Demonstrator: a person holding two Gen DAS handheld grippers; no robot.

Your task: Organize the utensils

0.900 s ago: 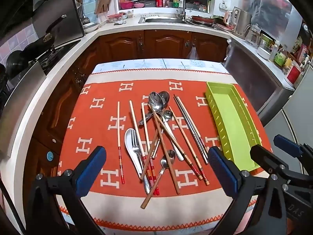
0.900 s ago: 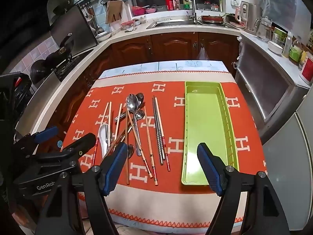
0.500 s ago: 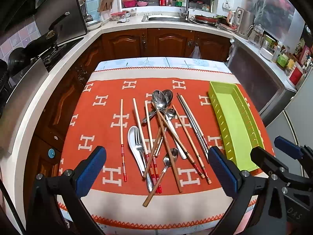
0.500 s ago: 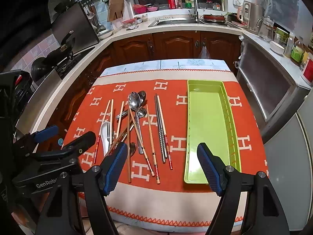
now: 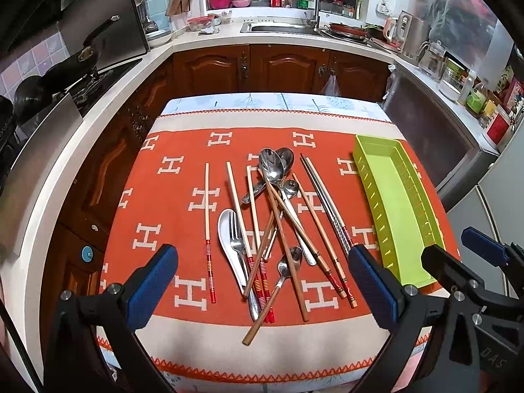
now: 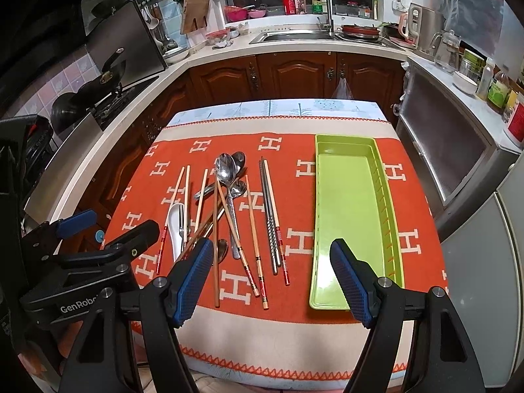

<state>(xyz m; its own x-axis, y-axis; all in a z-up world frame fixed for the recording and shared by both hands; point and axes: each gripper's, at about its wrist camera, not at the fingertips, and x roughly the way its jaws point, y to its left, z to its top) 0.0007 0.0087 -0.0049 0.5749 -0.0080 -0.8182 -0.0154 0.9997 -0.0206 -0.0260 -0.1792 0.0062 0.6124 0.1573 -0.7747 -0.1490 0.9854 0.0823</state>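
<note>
Both claws hang spread wide over the near edge of the worktop, nothing between the pads: left claw (image 5: 258, 290) over the utensil pile (image 5: 275, 226) (spoons, a fork, chopsticks all crisscrossed), right claw (image 6: 271, 281) between the pile and the green tray (image 6: 352, 216), which sits just right of it.

A loose pile of crossed chopsticks (image 5: 322, 232), steel spoons (image 5: 271, 167), a fork (image 5: 235, 239) and a white spoon (image 5: 227, 235) lies mid-surface, left of an empty green tray (image 6: 352, 216) lying lengthwise near to far.
</note>
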